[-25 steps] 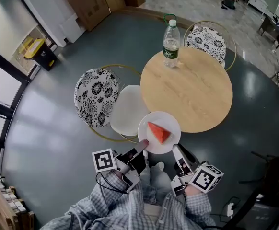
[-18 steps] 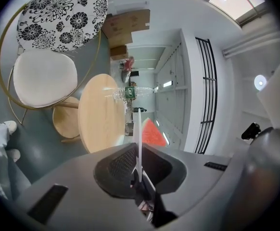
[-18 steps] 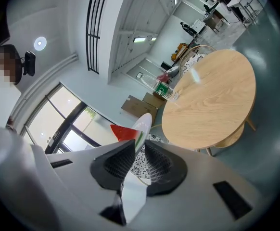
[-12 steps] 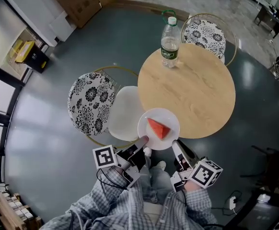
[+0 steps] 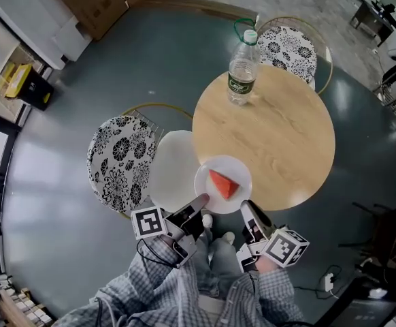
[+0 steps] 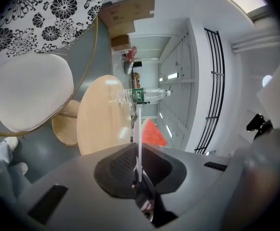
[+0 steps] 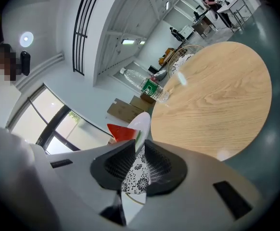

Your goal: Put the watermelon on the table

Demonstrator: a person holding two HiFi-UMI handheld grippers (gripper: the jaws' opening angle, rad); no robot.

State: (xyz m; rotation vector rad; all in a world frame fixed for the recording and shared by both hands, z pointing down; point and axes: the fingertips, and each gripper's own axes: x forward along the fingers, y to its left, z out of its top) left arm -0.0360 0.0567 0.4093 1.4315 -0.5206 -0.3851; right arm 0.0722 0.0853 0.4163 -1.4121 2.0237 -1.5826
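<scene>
while l gripper (image 5: 200,201) & r gripper (image 5: 246,208) tight on plate (image 5: 220,165) rim, watermelon (image 5: 224,184) diagonal, tip up-left

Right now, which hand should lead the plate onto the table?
Probably right. Both grippers clamp the plate rim, but the right gripper is nearer the table; the left gripper is by the white chair.

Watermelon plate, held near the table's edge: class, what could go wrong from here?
The left gripper and right gripper pinch only the thin rim of the plate; it may slip or tilt. The watermelon lies loose and could slide off. Set down half over the edge of the table, the plate might tip.
</scene>
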